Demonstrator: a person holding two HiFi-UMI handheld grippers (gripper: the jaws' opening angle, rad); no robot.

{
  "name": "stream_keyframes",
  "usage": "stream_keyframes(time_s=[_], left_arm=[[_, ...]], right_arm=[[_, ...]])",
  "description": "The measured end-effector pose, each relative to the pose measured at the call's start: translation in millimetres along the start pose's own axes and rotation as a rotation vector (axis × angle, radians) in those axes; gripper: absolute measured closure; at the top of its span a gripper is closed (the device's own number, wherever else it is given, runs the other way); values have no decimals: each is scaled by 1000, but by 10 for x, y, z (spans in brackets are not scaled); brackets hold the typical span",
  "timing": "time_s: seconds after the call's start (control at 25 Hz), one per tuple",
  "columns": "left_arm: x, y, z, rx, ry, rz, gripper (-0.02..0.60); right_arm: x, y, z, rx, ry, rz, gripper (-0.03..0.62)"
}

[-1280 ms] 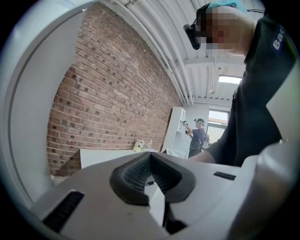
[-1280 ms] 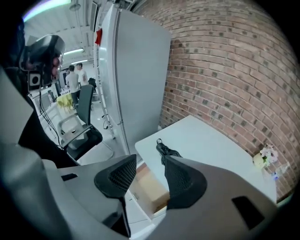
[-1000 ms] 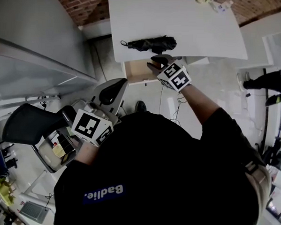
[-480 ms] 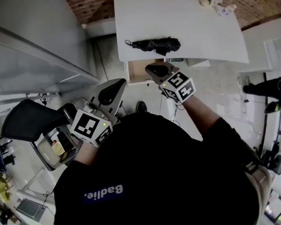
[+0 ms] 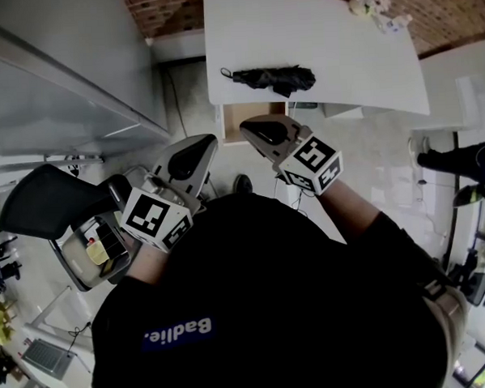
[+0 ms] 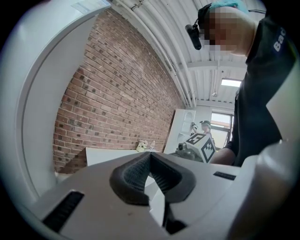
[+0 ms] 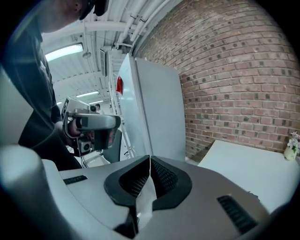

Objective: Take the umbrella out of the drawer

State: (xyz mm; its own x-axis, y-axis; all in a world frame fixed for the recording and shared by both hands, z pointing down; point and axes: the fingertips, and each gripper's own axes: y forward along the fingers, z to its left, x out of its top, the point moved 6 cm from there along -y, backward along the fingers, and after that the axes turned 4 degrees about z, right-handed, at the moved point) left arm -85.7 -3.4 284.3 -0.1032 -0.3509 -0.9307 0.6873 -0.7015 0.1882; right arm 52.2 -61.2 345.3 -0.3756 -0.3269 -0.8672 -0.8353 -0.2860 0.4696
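Observation:
The folded black umbrella (image 5: 270, 77) lies on the white table (image 5: 341, 54), near its front edge. Below that edge the drawer (image 5: 240, 119) stands open, showing a brown inside. My right gripper (image 5: 249, 127) hovers in front of the drawer, clear of the umbrella. Its jaws are closing and meet at the tips (image 7: 149, 159) with nothing between them. My left gripper (image 5: 205, 142) is held further left and nearer my body. Its pads also touch at the tips (image 6: 150, 157), and it is shut and empty. Each gripper shows in the other's view: the right one's marker cube (image 6: 202, 145) and the left one (image 7: 91, 123).
A tall grey cabinet (image 5: 50, 77) fills the left side. A black office chair (image 5: 45, 209) and a small cart with items (image 5: 92, 254) stand beside my left arm. Small white things (image 5: 374, 4) sit at the table's far corner. Another person's legs (image 5: 459, 157) show at the right.
My right gripper has drawn back from the umbrella and the table edge towards me, risen, and closed its jaws. The umbrella stays on the table. The left gripper has hardly moved.

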Motion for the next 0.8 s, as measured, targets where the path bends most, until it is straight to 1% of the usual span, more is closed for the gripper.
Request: stream_keyframes(time_s=[0.12,0.48,0.68,0.8], left_arm=[[-27,-8,6,-1,1,13,580],[-2,-4,7,-3,-8,-1,578],[-27,-27,3,-3,10,3,580],[-15,-28,-20,-1,3,-2,580]], right_arm=[[116,-28,85,29,-10,-39,562],[238,-84,196,73,-27,-67,565],[303,-110,261,91,-39,-87,565],[344,-118,311,107,-55,-110,565]])
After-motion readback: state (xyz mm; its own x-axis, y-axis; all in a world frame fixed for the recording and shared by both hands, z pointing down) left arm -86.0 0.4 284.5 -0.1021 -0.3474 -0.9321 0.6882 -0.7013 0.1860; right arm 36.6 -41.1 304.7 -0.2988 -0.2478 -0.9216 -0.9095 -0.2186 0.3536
